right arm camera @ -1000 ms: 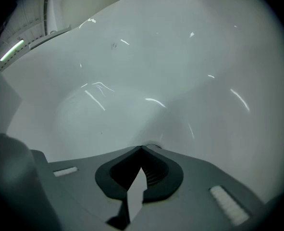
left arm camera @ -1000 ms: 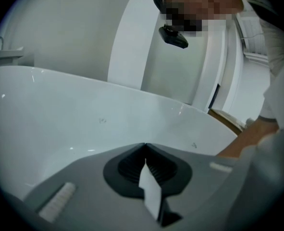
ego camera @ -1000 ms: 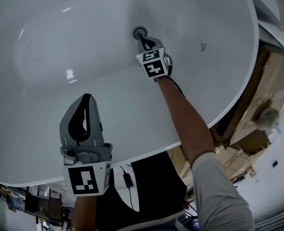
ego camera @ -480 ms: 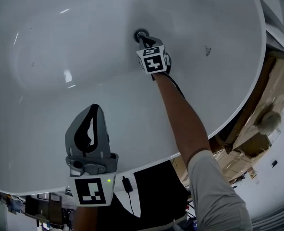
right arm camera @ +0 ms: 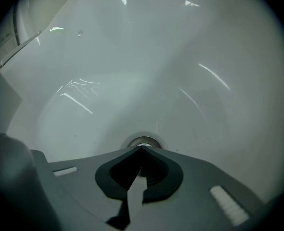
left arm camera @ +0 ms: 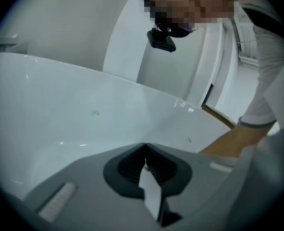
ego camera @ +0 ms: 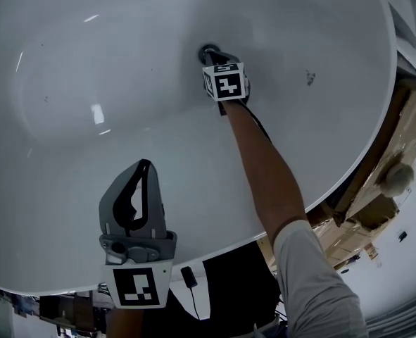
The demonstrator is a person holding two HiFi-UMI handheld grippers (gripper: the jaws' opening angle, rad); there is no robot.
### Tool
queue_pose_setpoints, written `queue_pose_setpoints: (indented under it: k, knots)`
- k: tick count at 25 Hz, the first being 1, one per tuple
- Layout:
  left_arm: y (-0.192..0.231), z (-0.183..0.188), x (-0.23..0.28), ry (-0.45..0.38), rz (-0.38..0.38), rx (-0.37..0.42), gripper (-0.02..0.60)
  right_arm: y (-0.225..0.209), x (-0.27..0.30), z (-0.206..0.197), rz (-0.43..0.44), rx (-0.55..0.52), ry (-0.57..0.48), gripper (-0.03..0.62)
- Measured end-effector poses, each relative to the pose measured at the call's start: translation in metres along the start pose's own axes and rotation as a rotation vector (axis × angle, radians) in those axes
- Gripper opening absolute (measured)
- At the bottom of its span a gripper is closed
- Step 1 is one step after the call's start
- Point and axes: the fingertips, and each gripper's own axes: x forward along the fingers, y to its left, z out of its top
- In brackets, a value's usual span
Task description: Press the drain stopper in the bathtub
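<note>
The white bathtub [ego camera: 74, 62] fills the head view. Its round metal drain stopper [ego camera: 208, 48] lies on the tub floor, top centre. My right gripper [ego camera: 213, 55] reaches down to it, shut, its marker cube just behind. In the right gripper view the closed tips [right arm camera: 142, 149] sit at the near edge of the drain stopper [right arm camera: 144, 141]; I cannot tell if they touch it. My left gripper [ego camera: 144, 165] hovers over the tub's near side, shut and empty. Its closed tips [left arm camera: 144, 146] point across the tub wall [left arm camera: 60, 109].
Cardboard boxes [ego camera: 380, 174] stand outside the tub at the right. A black cable with an adapter [ego camera: 188, 277] hangs by the person's torso below the near rim [ego camera: 215, 231]. The person's right arm [ego camera: 264, 167] spans the tub.
The right gripper has edged closer to the drain stopper. The left gripper sits lower in the head view, nearer the tub's front rim.
</note>
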Motion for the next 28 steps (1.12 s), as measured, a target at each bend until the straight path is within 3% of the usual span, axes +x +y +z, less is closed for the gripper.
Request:
queue_pose_setpoints:
  k: [8,23,28]
  knots:
    - [0.003,-0.003,0.001,-0.027,-0.028,-0.029,0.0,0.002,0.01,-0.009,-0.018,-0.023,0.017,-0.002]
    - [0.003,-0.015,0.0,-0.001,-0.032,-0.025,0.0,0.001,0.011,-0.01,-0.027,0.041,0.052,-0.001]
    - [-0.002,-0.013,-0.003,-0.01,-0.034,-0.025,0.0,-0.001,0.009,-0.009,-0.022,0.134,0.06,0.0]
